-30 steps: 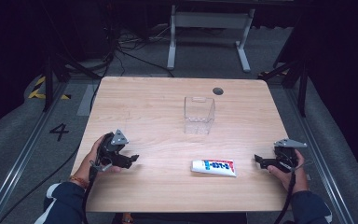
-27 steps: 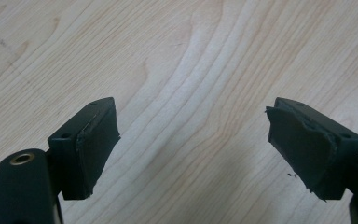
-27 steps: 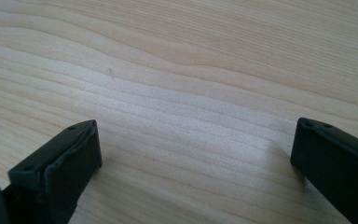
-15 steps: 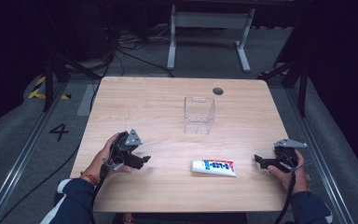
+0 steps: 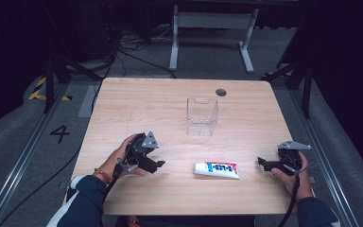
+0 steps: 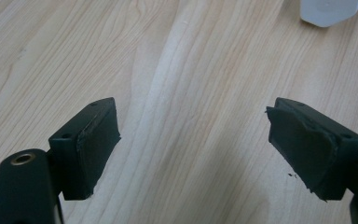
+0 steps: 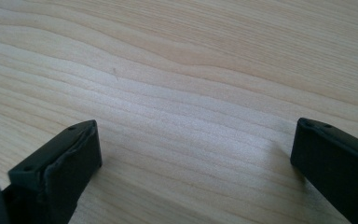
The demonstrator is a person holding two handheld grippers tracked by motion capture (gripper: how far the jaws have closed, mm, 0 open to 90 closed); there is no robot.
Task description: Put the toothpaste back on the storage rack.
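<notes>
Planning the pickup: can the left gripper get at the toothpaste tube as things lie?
Probably yes. The left gripper points at the toothpaste tube with its jaws open, and bare table lies between them; the clear container stands farther back, out of the way.

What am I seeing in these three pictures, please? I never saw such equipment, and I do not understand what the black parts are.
A person sits at a wooden table, with a hand-held gripper in each hand: the left gripper and the right gripper. One camera looks down from above. The other two ride on the grippers, so the black parts are each gripper's own jaws. Both grippers are open and hold nothing. On the table lie a toothpaste tube and a clear plastic box.
</notes>
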